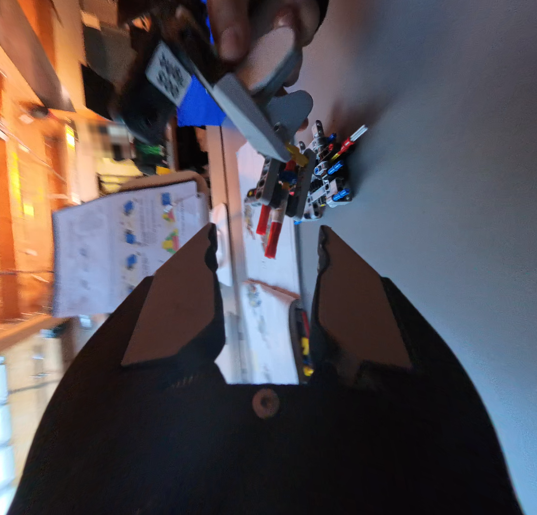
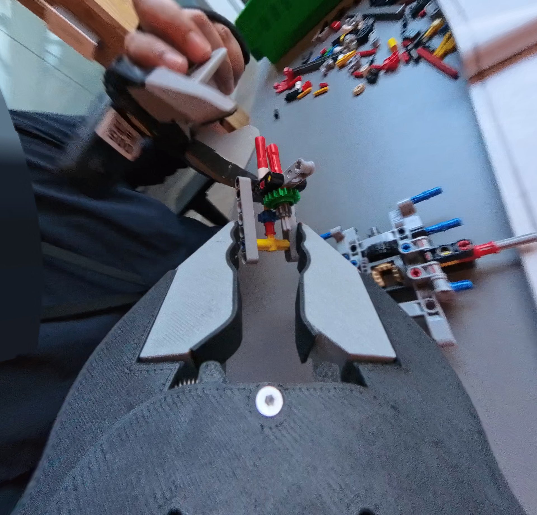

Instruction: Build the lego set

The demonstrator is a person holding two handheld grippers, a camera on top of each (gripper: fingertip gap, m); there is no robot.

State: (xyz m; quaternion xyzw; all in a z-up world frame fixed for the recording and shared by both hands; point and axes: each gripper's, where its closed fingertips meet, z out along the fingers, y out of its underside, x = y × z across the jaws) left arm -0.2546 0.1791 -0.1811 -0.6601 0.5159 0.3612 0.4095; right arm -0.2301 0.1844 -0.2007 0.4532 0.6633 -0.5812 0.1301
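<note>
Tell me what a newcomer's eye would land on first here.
The right claw, clamped on a small gear assembly with a green gear and two red axles, held above the grey table. Beside it lies a larger grey model with blue pins; loose bricks litter the far end. The left claw is open.

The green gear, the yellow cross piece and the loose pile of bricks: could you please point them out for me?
green gear [image 2: 280, 196], right wrist view, on its toothed rim.
yellow cross piece [image 2: 272, 244], right wrist view, on its middle, between the two grey beams.
loose pile of bricks [image 2: 374, 50], right wrist view, near the pile's middle.
</note>
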